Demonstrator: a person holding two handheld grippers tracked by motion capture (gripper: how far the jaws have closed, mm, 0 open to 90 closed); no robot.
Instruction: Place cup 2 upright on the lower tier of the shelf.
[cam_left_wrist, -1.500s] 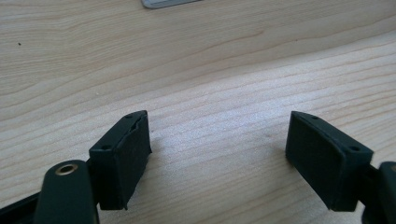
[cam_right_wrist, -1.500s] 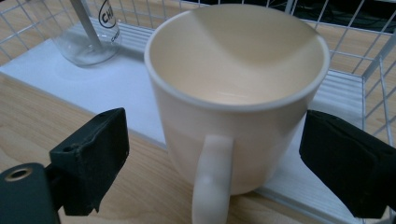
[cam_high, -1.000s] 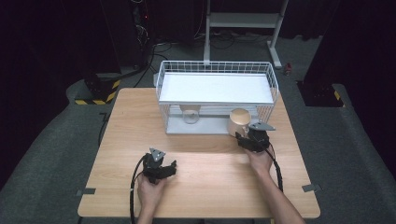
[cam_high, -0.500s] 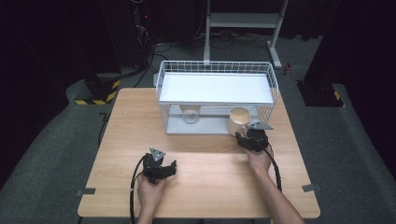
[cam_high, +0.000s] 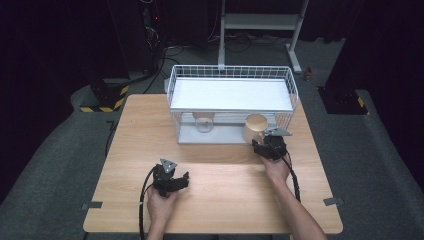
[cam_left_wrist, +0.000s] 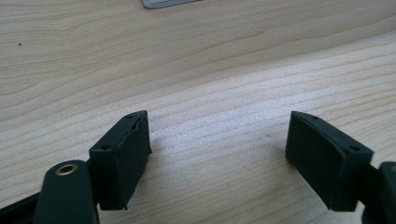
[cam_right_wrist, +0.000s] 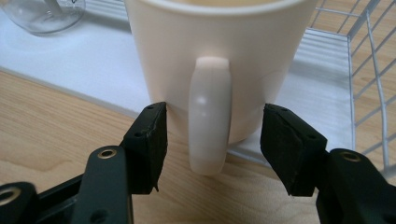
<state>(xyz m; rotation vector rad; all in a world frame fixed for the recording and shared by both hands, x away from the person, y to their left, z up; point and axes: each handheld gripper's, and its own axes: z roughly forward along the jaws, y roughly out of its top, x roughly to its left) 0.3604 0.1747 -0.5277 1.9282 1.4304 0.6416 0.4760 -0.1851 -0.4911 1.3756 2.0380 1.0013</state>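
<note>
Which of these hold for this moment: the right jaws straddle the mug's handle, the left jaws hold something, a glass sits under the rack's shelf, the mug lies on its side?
1. The right gripper has its jaws on either side of the mug handle, and they have just been closing. True.
2. The left gripper holds a spoon. False: nothing is between its open jaws, just table.
3. A glass sits under the wire rack shelf. True.
4. The mug lies on its side. False: it stands upright.
</note>
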